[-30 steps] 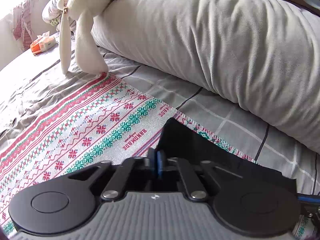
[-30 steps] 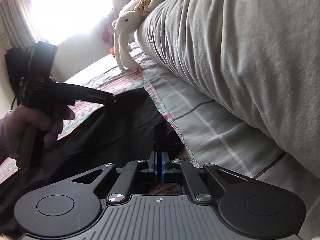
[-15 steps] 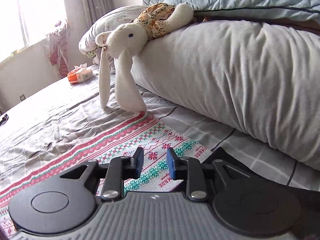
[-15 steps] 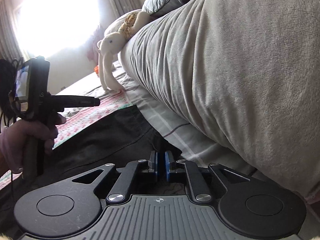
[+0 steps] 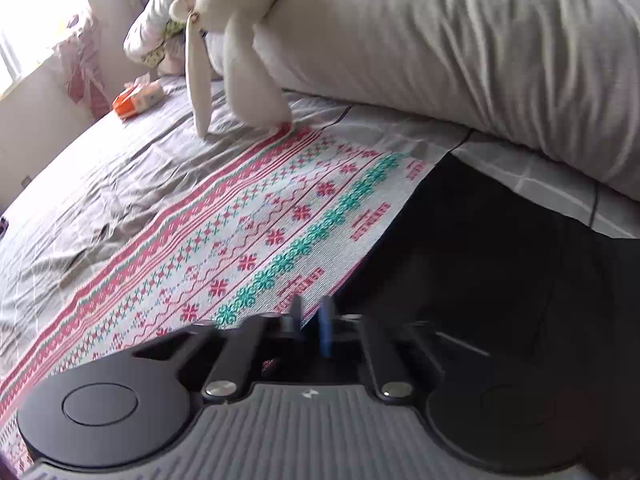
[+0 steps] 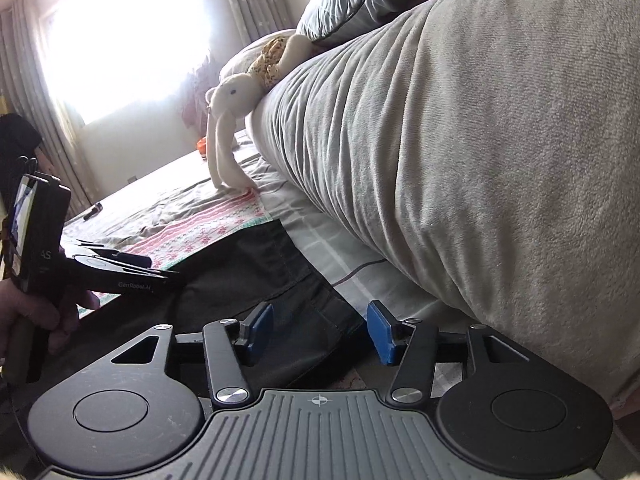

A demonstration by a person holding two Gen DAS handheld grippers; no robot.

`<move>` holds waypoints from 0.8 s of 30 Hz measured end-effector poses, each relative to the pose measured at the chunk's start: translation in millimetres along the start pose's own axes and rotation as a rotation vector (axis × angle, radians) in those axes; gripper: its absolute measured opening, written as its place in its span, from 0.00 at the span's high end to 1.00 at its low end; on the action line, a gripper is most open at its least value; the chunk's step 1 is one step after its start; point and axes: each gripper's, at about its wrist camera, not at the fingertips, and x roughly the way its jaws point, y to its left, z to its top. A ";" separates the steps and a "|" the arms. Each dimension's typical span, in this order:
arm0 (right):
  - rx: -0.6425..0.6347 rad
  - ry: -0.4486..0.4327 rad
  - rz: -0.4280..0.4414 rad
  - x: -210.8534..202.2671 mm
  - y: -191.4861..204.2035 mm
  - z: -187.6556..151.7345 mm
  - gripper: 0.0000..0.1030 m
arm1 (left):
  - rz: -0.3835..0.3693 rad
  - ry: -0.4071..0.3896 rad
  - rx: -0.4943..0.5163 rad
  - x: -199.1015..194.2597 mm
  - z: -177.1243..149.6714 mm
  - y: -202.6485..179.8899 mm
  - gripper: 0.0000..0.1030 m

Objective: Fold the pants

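Observation:
The black pants (image 5: 500,264) lie flat on the patterned red, green and white cloth (image 5: 240,240) on the bed, and show in the right wrist view (image 6: 256,272) too. My left gripper (image 5: 310,330) hovers over the pants' left edge, jaws a small gap apart and empty; it also shows in the right wrist view (image 6: 152,270). My right gripper (image 6: 320,332) is wide open over the pants' near corner, blue pads (image 6: 380,332) apart, holding nothing.
A big grey duvet roll (image 6: 460,140) lies along the right of the pants. A white plush rabbit (image 5: 240,40) hangs off it. An orange tissue pack (image 5: 136,100) sits on the grey sheet (image 5: 100,184) farther back. A bright window (image 6: 120,40) is behind.
My right gripper has opened and let go of the pants. My left gripper opened half a second ago and has since dropped lower and narrowed.

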 end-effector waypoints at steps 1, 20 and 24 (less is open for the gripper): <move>0.000 0.004 -0.003 0.9 -0.2 -0.3 0.50 | 0.035 -0.005 -0.020 3.7 -2.0 3.2 0.71; -0.009 0.026 0.140 -3.4 5.1 -1.5 0.50 | -0.093 -0.043 -0.145 -45.3 -44.6 17.8 0.44; -0.073 0.119 0.148 14.7 19.1 -10.8 0.51 | -0.011 0.017 -0.171 -74.8 -83.0 38.5 0.41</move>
